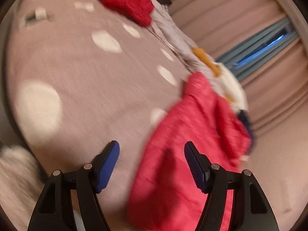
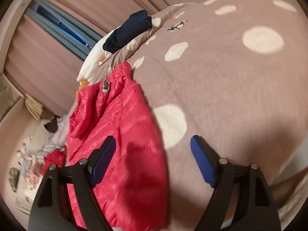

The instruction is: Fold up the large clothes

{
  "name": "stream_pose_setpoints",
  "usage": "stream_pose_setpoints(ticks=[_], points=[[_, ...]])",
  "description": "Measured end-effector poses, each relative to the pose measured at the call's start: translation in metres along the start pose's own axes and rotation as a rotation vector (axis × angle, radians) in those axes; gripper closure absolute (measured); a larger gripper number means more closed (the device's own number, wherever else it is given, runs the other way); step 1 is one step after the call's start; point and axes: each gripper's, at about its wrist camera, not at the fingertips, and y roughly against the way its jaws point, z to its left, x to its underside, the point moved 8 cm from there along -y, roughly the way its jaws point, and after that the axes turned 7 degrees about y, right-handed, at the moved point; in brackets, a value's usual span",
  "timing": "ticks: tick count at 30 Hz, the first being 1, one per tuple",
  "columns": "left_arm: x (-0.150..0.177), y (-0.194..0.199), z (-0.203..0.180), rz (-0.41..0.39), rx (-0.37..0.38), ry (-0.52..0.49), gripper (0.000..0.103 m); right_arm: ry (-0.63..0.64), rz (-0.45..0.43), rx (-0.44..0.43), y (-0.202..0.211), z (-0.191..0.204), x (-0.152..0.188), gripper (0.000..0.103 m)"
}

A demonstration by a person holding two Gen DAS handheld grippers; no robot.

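Note:
A bright pink-red puffer jacket (image 1: pixel 192 134) lies spread on a bed covered by a dusty-pink blanket with white dots (image 1: pixel 86 77). My left gripper (image 1: pixel 152 146) hovers open above the jacket's near edge; its blue pads touch nothing and the picture is blurred. In the right wrist view the same jacket (image 2: pixel 119 134) lies with its collar towards the far edge of the blanket (image 2: pixel 231 86). My right gripper (image 2: pixel 154 138) is open over the jacket's edge, its left finger above the fabric, its right finger above the blanket. Nothing is gripped.
A second red garment (image 1: pixel 125 0), a pale grey one (image 1: pixel 169 28) and an orange-and-white piece (image 1: pixel 207 59) lie along the bed's far side. A navy garment (image 2: pixel 127 30) and a white one (image 2: pixel 92 61) lie there too. Pink curtains frame a window (image 2: pixel 63 27). More clothes are piled (image 2: pixel 34 159) at the left.

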Motion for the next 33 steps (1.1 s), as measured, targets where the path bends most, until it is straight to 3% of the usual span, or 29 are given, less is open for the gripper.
stream_pose_setpoints(ticks=[3,7,9,12,16,19,22,23,24,27,33], points=[[0.022,-0.006,-0.004,0.090,0.154,0.104,0.035,-0.075,0.020,-0.100,0.001,0.017,0.025,0.022],[0.044,-0.007,-0.019,0.119,0.164,0.023,0.035,-0.076,0.057,-0.143,-0.007,0.041,0.050,0.022],[0.056,-0.011,-0.030,0.198,0.237,0.069,0.035,-0.074,0.091,-0.185,-0.013,0.056,0.059,0.022],[0.065,-0.016,-0.049,0.251,0.331,0.083,0.035,-0.055,0.119,-0.212,-0.021,0.073,0.064,0.021],[0.068,-0.033,-0.065,0.234,0.232,-0.088,0.037,0.008,0.114,-0.216,-0.030,0.087,0.060,0.024],[0.062,-0.046,-0.048,0.224,0.157,-0.052,0.054,0.018,0.094,-0.213,-0.038,0.083,0.057,0.037],[0.057,-0.050,-0.034,0.169,0.138,-0.060,0.079,0.050,0.075,-0.151,-0.047,0.069,0.059,0.065],[0.057,-0.051,-0.032,0.160,0.124,-0.075,0.083,0.065,0.066,-0.126,-0.049,0.065,0.060,0.079],[0.059,-0.052,-0.032,0.144,0.120,-0.097,0.083,0.074,0.055,-0.119,-0.050,0.061,0.061,0.085],[0.060,-0.050,-0.032,0.104,0.102,-0.131,0.084,0.118,0.021,-0.120,-0.050,0.059,0.062,0.091],[0.062,-0.046,-0.025,0.075,0.132,-0.159,0.087,0.196,-0.008,-0.085,-0.054,0.061,0.061,0.092]])
